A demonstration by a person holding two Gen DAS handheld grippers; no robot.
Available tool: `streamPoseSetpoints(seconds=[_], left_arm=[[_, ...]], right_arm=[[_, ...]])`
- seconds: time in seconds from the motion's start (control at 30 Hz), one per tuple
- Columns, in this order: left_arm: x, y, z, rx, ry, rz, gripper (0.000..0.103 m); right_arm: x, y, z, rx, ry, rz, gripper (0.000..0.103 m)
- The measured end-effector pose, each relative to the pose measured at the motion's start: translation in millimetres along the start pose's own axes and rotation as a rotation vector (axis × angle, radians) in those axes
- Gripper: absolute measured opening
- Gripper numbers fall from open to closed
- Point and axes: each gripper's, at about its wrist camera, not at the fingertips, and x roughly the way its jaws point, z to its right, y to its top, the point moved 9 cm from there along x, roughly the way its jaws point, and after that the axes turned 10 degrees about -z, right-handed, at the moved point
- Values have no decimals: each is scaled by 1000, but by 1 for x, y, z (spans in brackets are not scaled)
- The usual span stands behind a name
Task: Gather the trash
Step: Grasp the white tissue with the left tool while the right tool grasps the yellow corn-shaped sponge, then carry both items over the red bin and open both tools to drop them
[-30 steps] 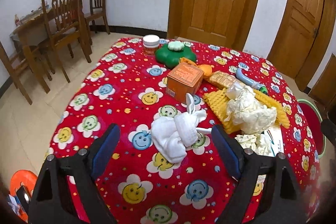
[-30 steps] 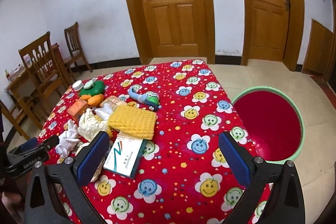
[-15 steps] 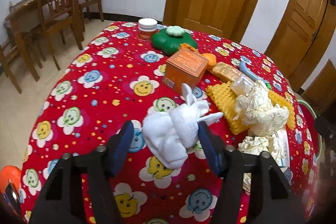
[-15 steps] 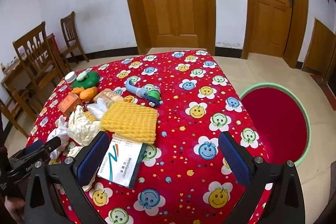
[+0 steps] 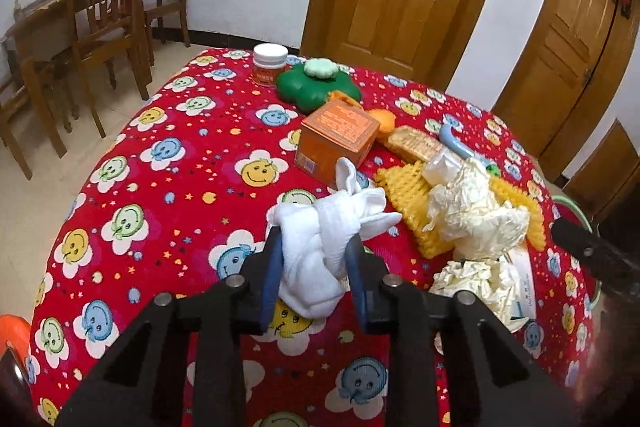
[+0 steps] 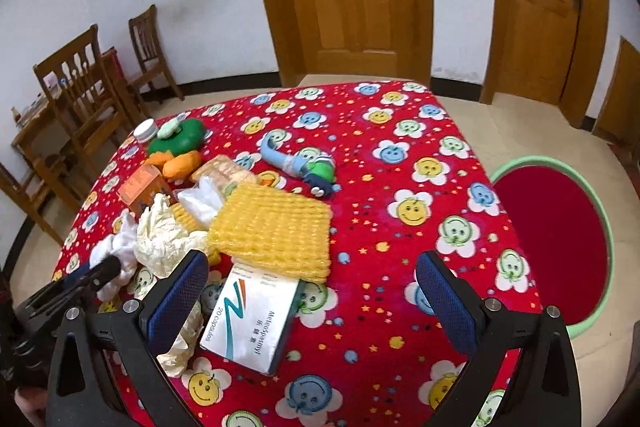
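**Left tongs close on the white rag; right tongs hang spread over the capsule box**

The left tongs (image 5: pixel 314 267) are closing, their blue pads against both flanks of a knotted white cloth (image 5: pixel 320 239), a soft ribbed rag bunched into a lump with loose ends sticking up ahead of the tips. It lies on the worktop (image 5: pixel 168 163), which is covered in a red cloth printed with smiling flowers.

Just right of these tongs sit crumpled cream paper wads (image 5: pixel 472 215), one heaped on a bumpy yellow foam mat (image 5: pixel 404 195), another nearer, on a flat white capsule box (image 5: pixel 520 291). Ahead of the rag stands an orange cardboard carton (image 5: pixel 338 143). Beyond that lie a green flower-shaped plastic case (image 5: pixel 316 87), a white-lidded jar (image 5: pixel 270 65) and a pack of biscuits (image 5: pixel 416 145).

The right tongs (image 6: pixel 312 299) are spread wide, pinching nothing. The capsule box (image 6: pixel 252 319) lies between their pads, nearer the left one, untouched, with the foam mat (image 6: pixel 276 231) just ahead. A blue-green toy (image 6: pixel 304 165) lies further off. Right of the tongs, beyond the worktop edge, stands a round red bin with a green rim (image 6: pixel 556 239).
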Motion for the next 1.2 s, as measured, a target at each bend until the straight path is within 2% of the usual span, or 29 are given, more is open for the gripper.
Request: streamPoseSetpoints(seconds=[0.27, 0.33, 0.4, 0.47, 0.5, 0.53, 0.7, 1.0, 1.2], left_arm=[[-10, 4, -1, -11, -21, 17, 30], [-12, 5, 1, -4, -26, 22, 30], [-14, 4, 3, -1, -31, 24, 30], [-15, 5, 5, 4, -36, 26, 30], [-16, 5, 7, 8, -37, 28, 30], [-18, 4, 8, 12, -38, 30, 30], [-21, 6, 15, 20, -40, 38, 30], [-38, 6, 34, 61, -50, 61, 30], [-52, 6, 63, 96, -114, 45, 30]], right_arm=[[18, 10, -8, 10, 48, -25, 101], [23, 12, -9, 14, 60, -29, 91], [31, 12, -9, 22, 74, -52, 74], [40, 10, -8, 39, 94, -86, 65], [44, 10, -8, 48, 109, -97, 48], [47, 9, -7, 53, 121, -105, 41], [44, 7, -4, 47, 139, -91, 22], [14, 9, 6, 47, 161, -20, 18], [-17, 3, 21, 63, 149, 28, 18]])
